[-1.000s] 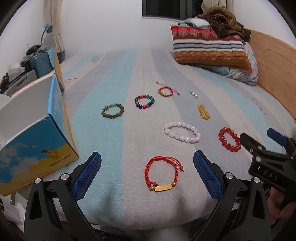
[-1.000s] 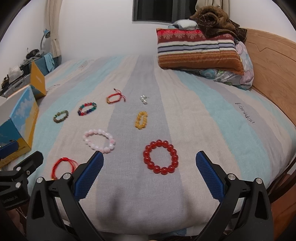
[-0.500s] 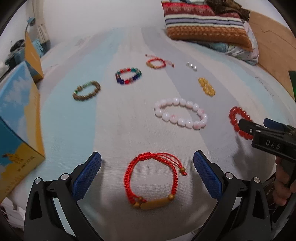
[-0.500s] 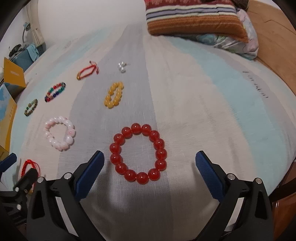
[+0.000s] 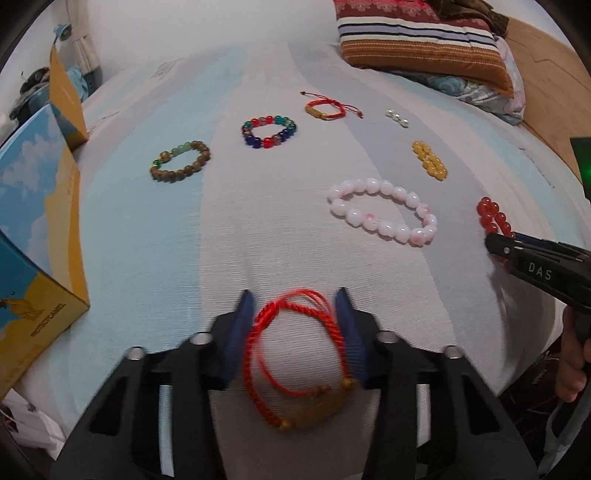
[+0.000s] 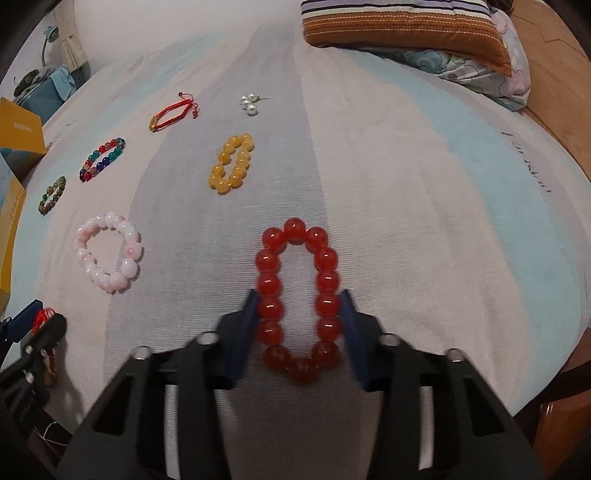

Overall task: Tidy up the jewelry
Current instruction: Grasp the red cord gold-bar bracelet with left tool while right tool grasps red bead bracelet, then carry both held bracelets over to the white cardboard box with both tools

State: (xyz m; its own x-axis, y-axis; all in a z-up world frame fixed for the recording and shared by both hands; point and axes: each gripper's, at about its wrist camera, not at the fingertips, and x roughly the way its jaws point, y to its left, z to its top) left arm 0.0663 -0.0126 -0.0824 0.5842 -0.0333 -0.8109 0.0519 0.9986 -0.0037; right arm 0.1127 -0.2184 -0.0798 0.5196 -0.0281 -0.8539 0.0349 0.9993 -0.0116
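The left gripper (image 5: 295, 325) is closing on the red braided cord bracelet with a gold bar (image 5: 295, 363), its blue pads touching both sides, squeezing the loop so its long axis runs away from the camera; the bar end is blurred. The right gripper (image 6: 299, 325) is closing likewise on the red glass-bead bracelet (image 6: 297, 299), pressed into a long oval pointing toward the striped pillow (image 6: 402, 35). Both lie on the striped bedspread (image 6: 424, 192), on the side far from that pillow. The left view alone shows the blue-and-yellow cardboard box (image 5: 33, 258) fully; there the red beads are half hidden behind the right gripper. The pink bead bracelet (image 6: 109, 253) lies between the two held pieces.
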